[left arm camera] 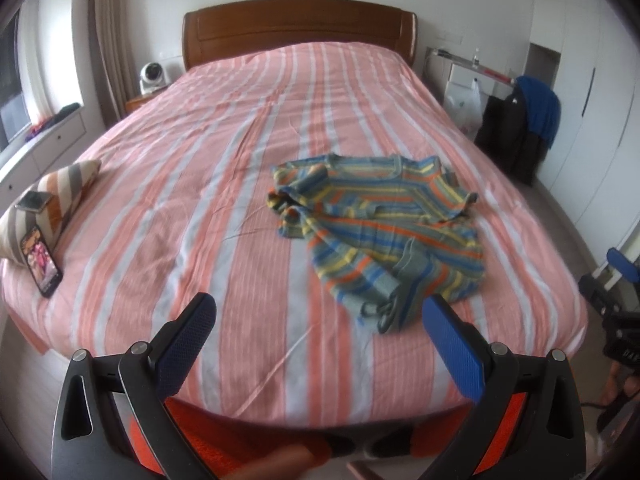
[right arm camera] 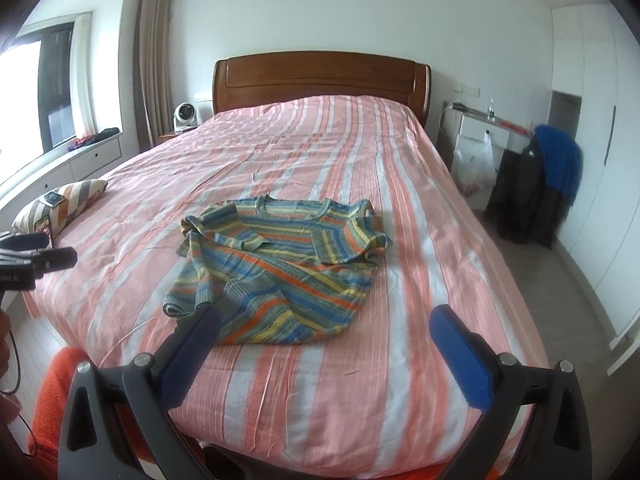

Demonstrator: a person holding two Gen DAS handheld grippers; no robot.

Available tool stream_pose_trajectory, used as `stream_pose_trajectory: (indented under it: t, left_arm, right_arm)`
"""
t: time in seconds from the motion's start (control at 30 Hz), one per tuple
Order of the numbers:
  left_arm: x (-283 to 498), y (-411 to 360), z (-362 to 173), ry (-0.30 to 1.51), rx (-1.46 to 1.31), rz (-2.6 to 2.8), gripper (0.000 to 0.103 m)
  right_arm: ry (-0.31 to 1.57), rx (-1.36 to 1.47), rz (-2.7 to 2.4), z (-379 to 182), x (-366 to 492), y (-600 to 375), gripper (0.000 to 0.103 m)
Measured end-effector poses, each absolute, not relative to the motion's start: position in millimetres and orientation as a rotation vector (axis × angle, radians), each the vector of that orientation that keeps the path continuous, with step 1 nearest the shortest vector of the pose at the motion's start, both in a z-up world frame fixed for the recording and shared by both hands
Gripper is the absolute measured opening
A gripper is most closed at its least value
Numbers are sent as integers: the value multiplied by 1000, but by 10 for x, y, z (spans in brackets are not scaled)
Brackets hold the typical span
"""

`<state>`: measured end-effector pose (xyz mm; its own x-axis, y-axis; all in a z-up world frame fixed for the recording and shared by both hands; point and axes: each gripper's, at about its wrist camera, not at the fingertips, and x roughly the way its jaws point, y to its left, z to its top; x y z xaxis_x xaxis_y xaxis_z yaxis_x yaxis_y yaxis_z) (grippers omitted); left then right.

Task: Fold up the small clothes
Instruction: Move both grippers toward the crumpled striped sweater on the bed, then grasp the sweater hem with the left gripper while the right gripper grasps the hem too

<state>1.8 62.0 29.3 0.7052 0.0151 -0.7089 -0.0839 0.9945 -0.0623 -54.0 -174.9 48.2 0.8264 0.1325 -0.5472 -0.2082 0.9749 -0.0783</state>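
Observation:
A small striped knit top (left arm camera: 380, 224) in blue, orange, yellow and grey lies crumpled on the bed's pink striped cover (left arm camera: 240, 160). It also shows in the right wrist view (right arm camera: 280, 268). My left gripper (left arm camera: 320, 316) is open and empty, held above the foot of the bed, just short of the top's near hem. My right gripper (right arm camera: 326, 326) is open and empty, near the top's lower edge; its left finger overlaps the hem in view. The left gripper shows at the left edge of the right wrist view (right arm camera: 36, 260).
A striped cushion (left arm camera: 52, 200) with a phone on it and another phone (left arm camera: 40, 260) leaning against it sit at the bed's left edge. A wooden headboard (left arm camera: 300, 32) is at the far end. A chair with dark and blue clothes (left arm camera: 528, 128) stands right of the bed.

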Motion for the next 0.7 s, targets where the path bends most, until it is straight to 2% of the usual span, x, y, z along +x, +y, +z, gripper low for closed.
stream_pose_trajectory:
  t: [0.37,0.53,0.6,0.7]
  left_arm:
    - [68,636,201,804,-92,41,103]
    - [226,601,0,819,-62,-18,103]
    - [402,559,-143,818,-32,-84,103]
    - [744,394,-392,856,46,-213,101]
  right_arm:
    - [562,-147,216,488,-505,-1693,103]
    - [562,-131,302,402,-390,-1682,103]
    - [555,-166,375,254,-243,-1643,103]
    - [664,-270,464,-181,246,-1488,103]
